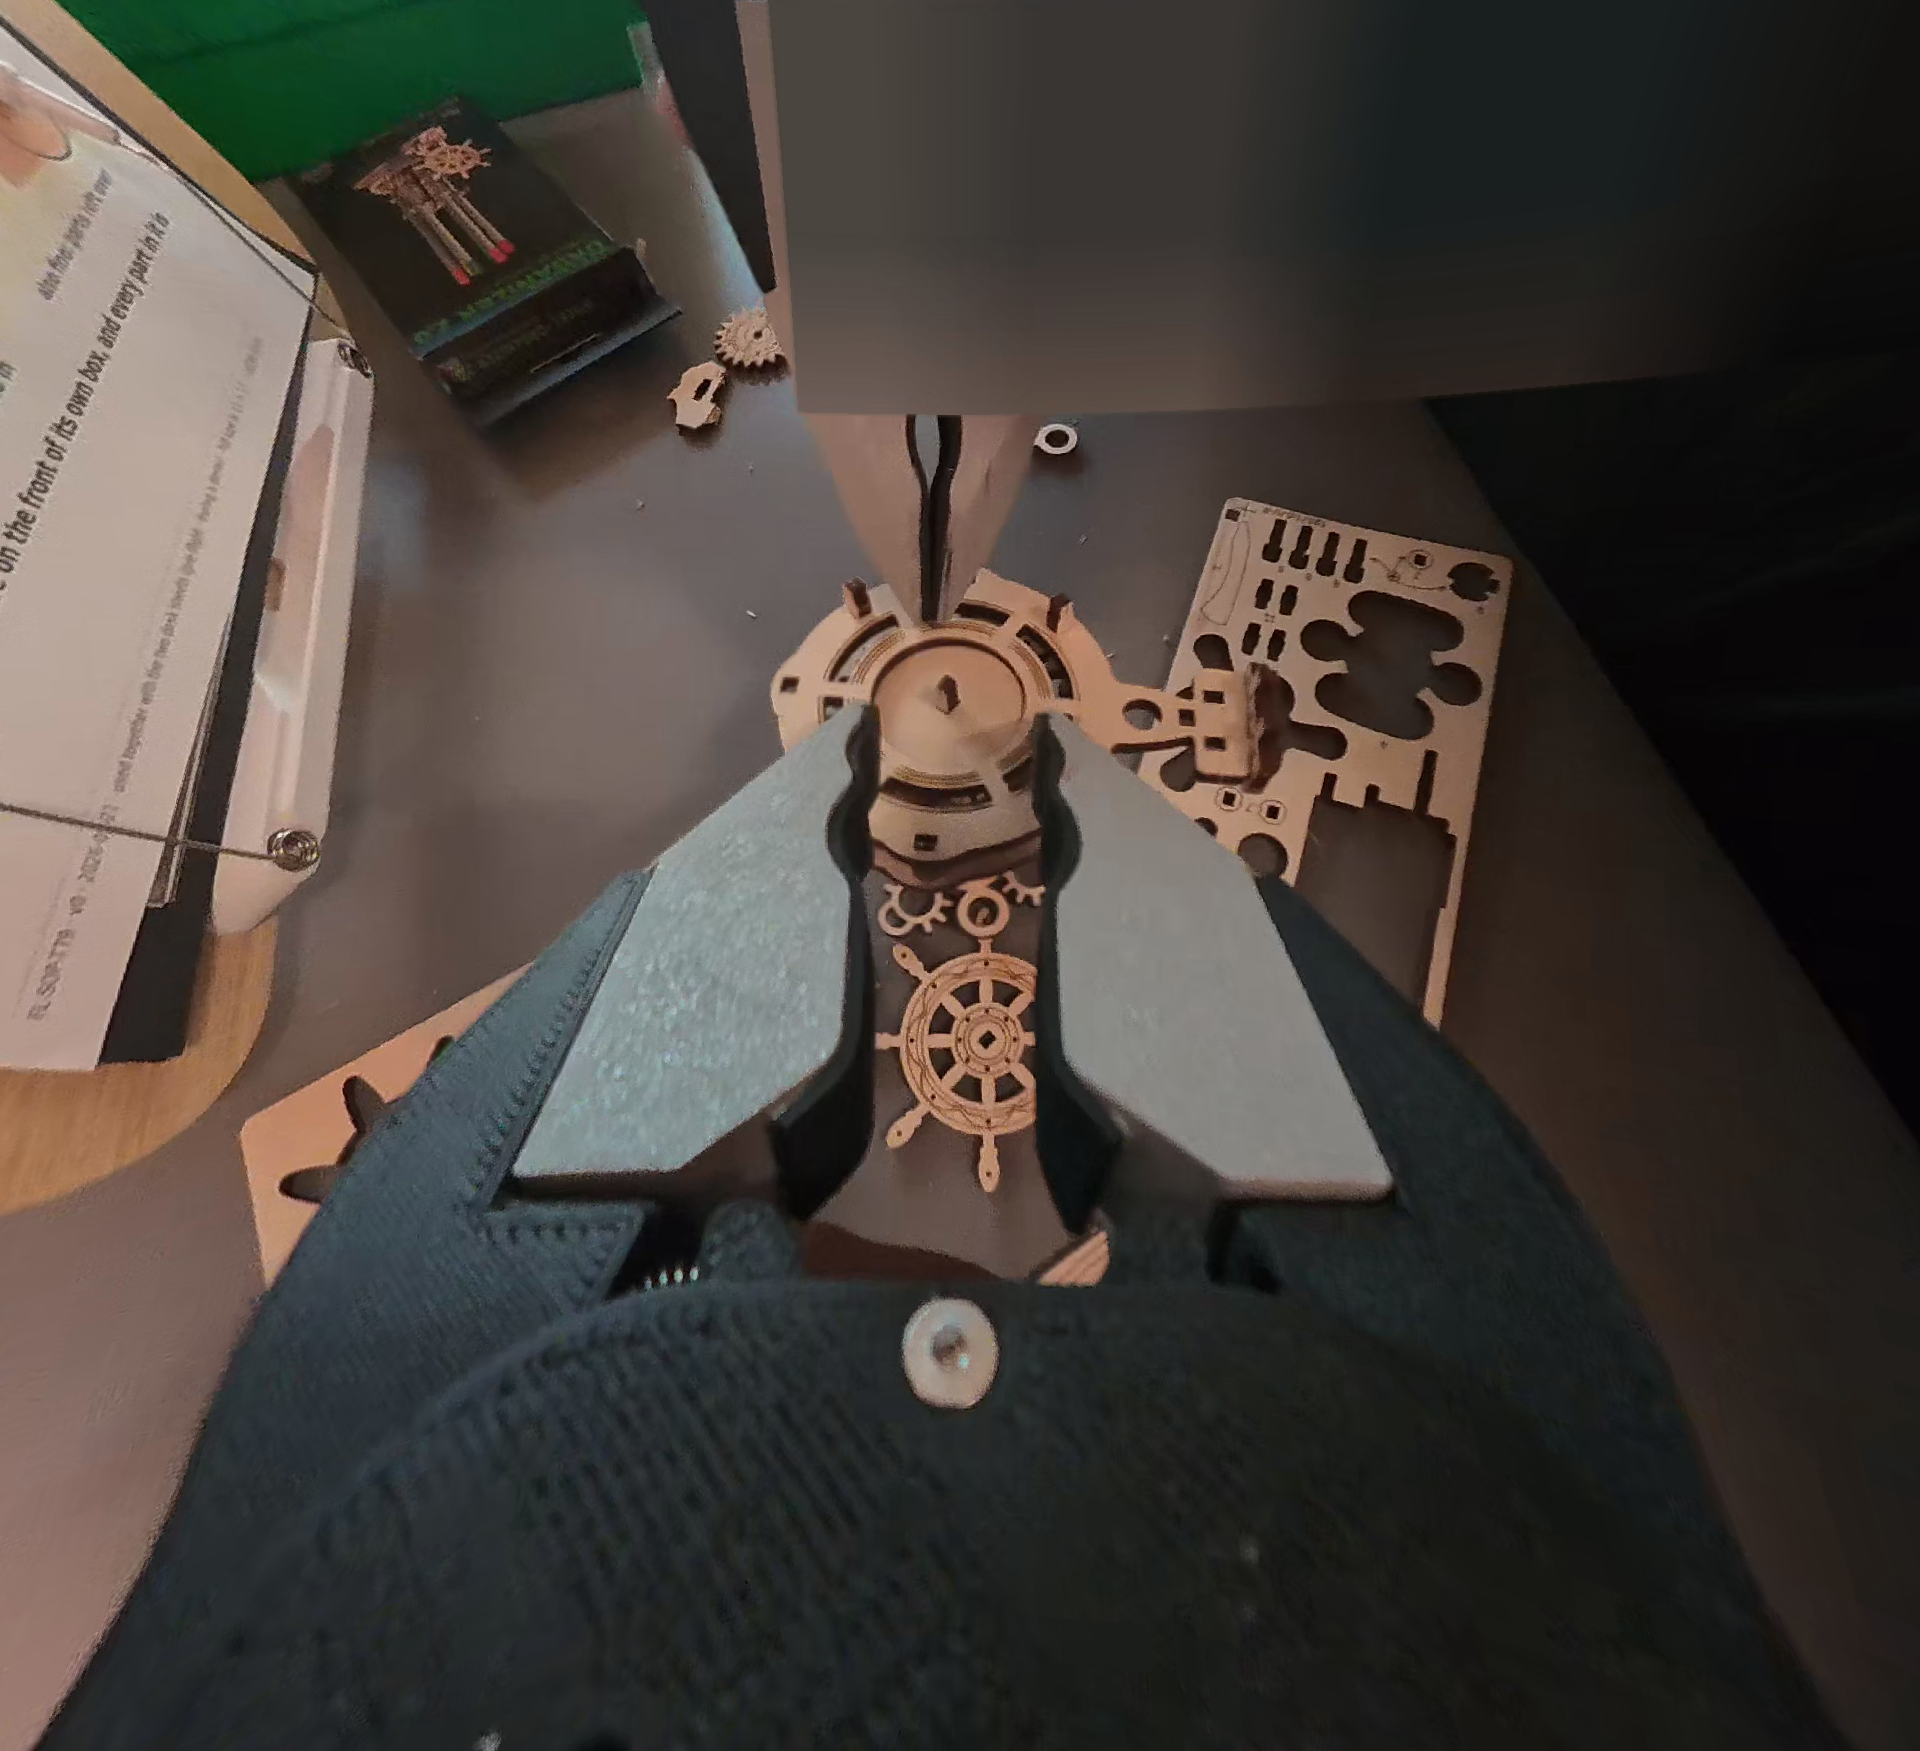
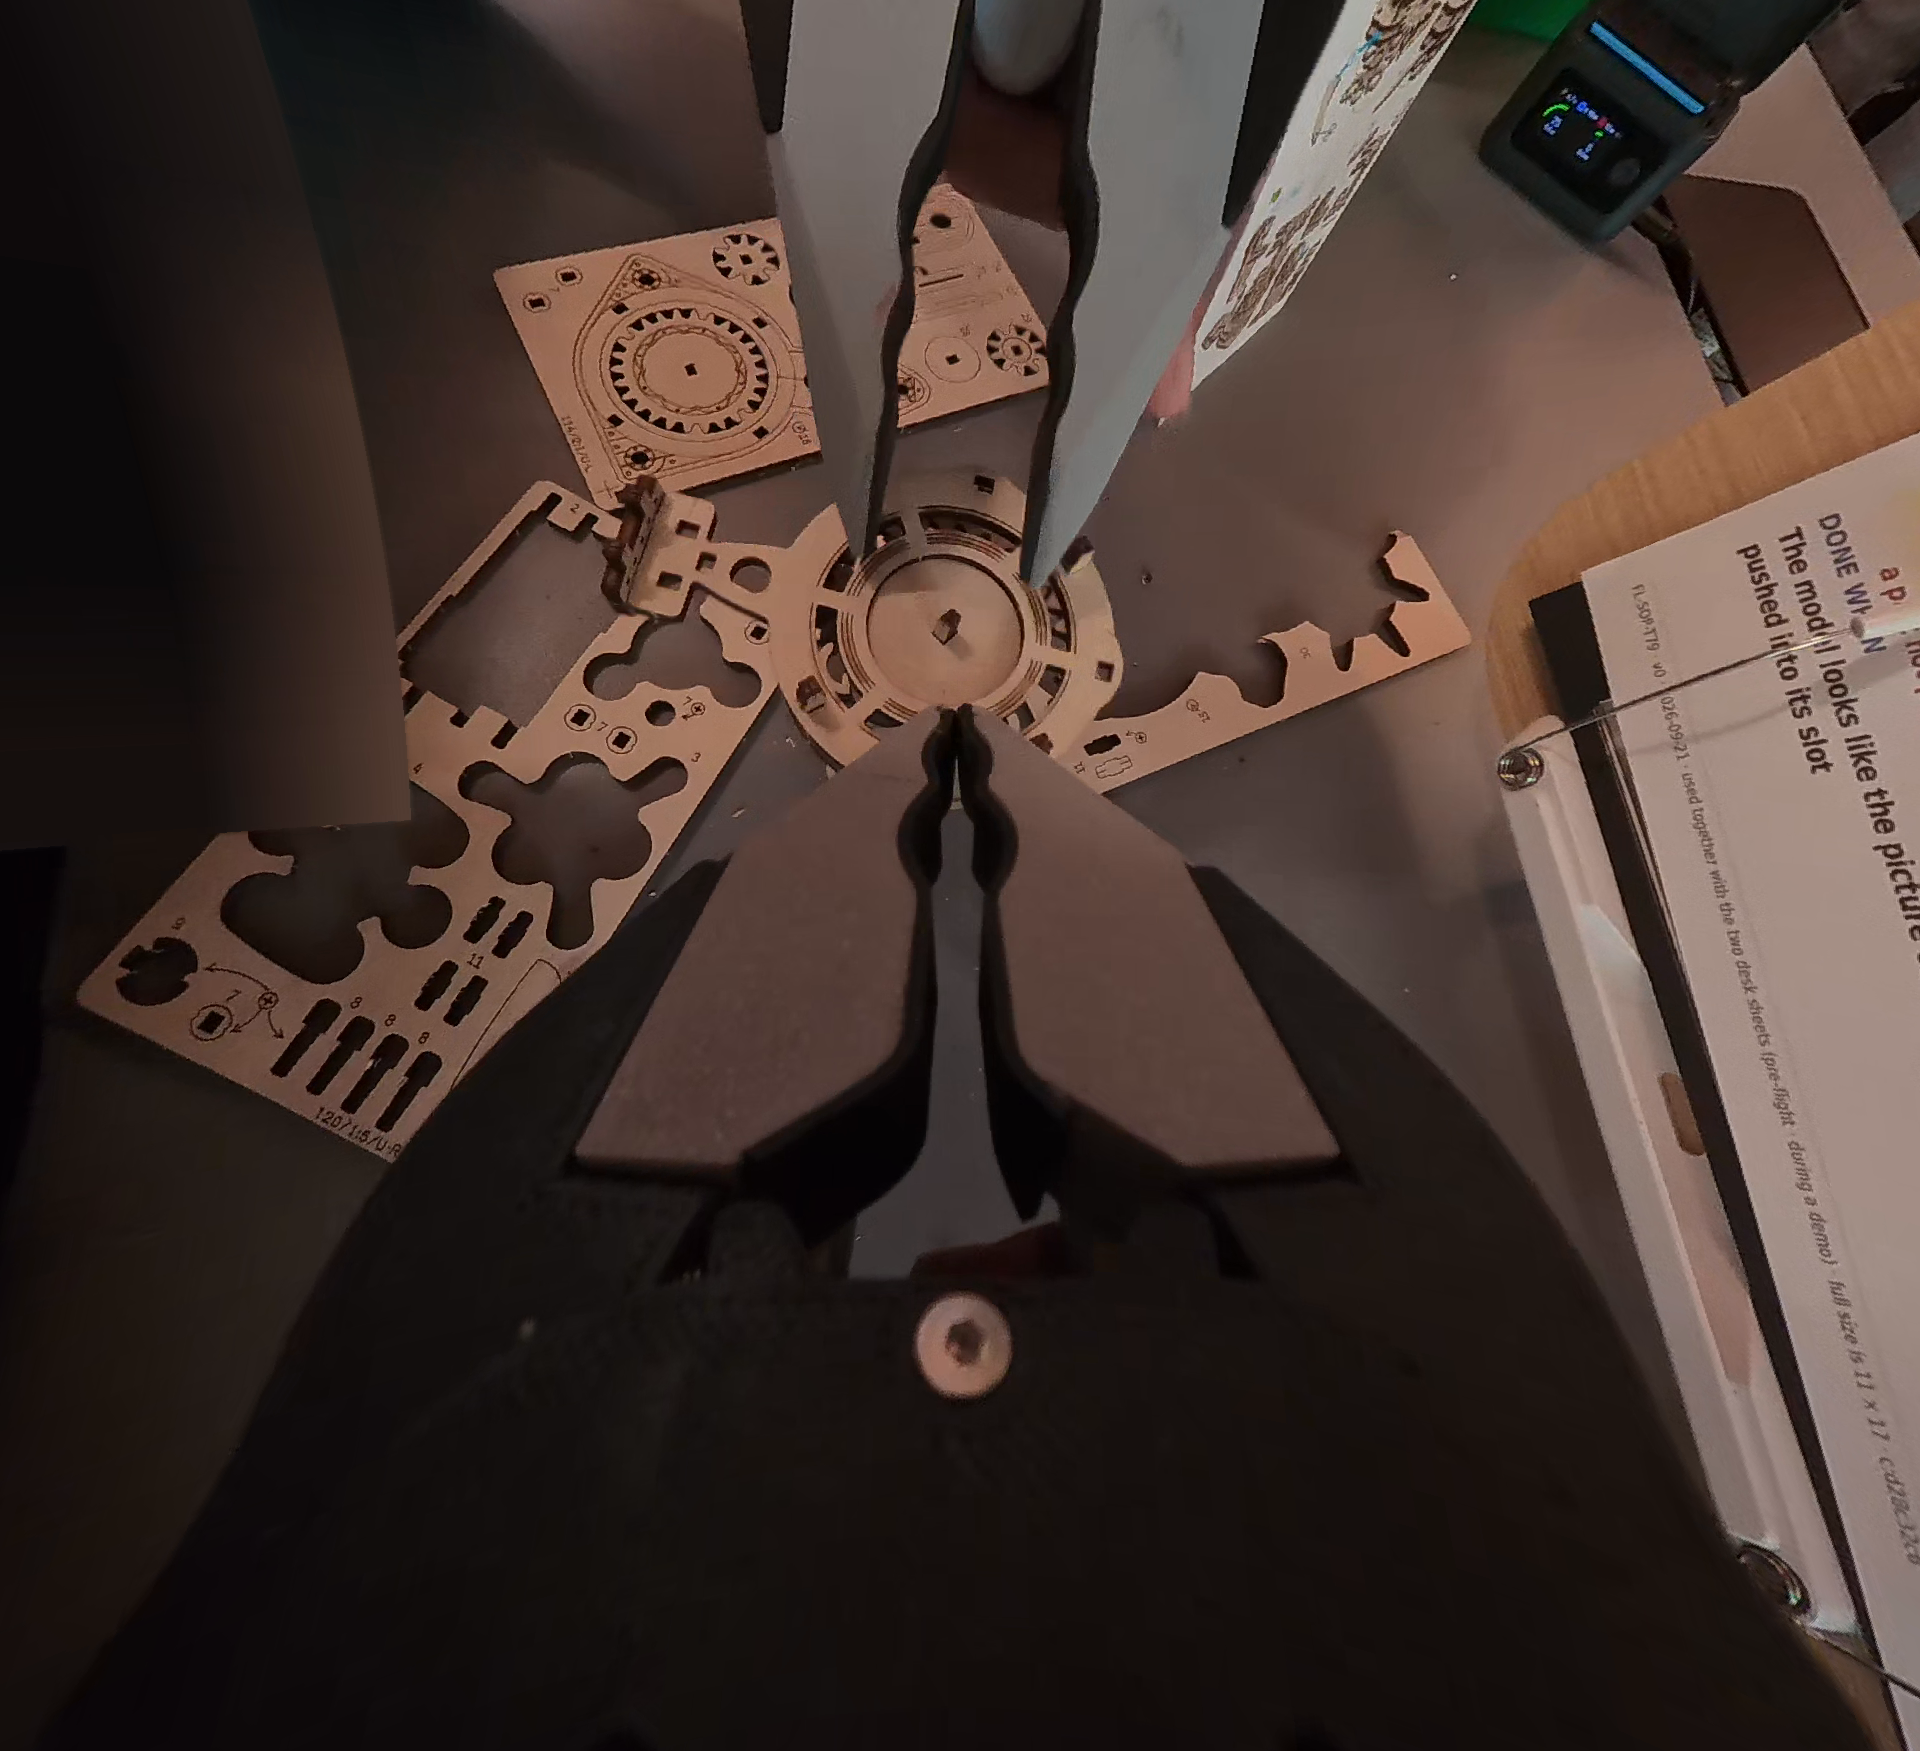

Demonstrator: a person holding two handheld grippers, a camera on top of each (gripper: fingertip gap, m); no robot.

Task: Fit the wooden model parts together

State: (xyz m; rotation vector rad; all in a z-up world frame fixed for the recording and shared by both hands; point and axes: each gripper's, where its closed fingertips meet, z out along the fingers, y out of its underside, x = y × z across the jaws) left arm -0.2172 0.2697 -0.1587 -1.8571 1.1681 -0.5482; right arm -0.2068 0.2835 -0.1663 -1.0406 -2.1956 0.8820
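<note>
Two grippers meet over a round wooden model

Dark grey tabletop point(image 1: 540, 641) carries the work under dim light, strewn with punched-out wooden sheets; at the middle lies the round wooden model point(image 2: 951, 631), a ringed base with a raised disc and a small square peg hole at its centre; the left gripper point(image 1: 951, 725) stands partly open with its two tips straddling the raised disc, one on each side, close against its rim, though whether they actually press it I cannot tell; in the right wrist view the same gripper comes down from above, its tips at the far rim of the disc; the right gripper point(image 2: 956, 714) has its fingers drawn together with only a sliver between the tips, which sit at the near edge of the disc; whether anything thin is pinched there cannot be made out; a ship's-wheel piece point(image 1: 966, 1041) lies flat on the table between the left gripper's fingers, nearer the camera than the model; a small assembled wooden block point(image 2: 660, 548) rests on the emptied sheet point(image 2: 416, 870) just beside the model; another sheet with uncut gears point(image 2: 675, 361) lies beyond; a loose gear point(image 1: 746, 342) sits near the black kit box point(image 1: 488, 267); a green box point(image 1: 343, 8) stands behind it; a printed instruction page in a stand point(image 2: 1766, 870) is off to the side
</note>
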